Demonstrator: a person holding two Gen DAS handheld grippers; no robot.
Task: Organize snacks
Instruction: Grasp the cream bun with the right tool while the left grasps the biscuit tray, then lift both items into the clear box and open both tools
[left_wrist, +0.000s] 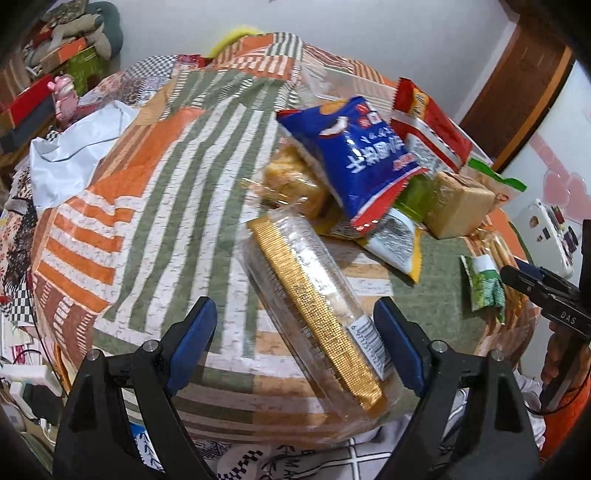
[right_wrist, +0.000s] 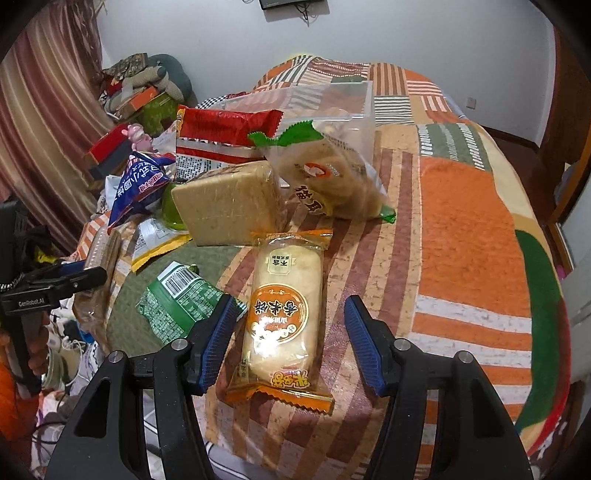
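A pile of snacks lies on a patchwork cloth (left_wrist: 166, 184). My left gripper (left_wrist: 295, 343) is open, its blue pads on either side of a clear pack with a gold strip (left_wrist: 314, 295), the left pad well clear of it. My right gripper (right_wrist: 291, 343) is open astride an orange-wrapped bread pack (right_wrist: 284, 295), with a gap at each pad. Behind lie a blue bag (left_wrist: 362, 155), a red pack (right_wrist: 229, 129), a tan block (right_wrist: 229, 203), a small green packet (right_wrist: 177, 299) and a green-edged clear bag (right_wrist: 332, 173).
A clear plastic box (right_wrist: 332, 99) stands behind the pile. The cloth (right_wrist: 461, 221) runs bare to the right of the snacks. Boxes and cushions (right_wrist: 140, 92) are stacked off the table at the back left. A white sheet (left_wrist: 74, 155) lies at the left edge.
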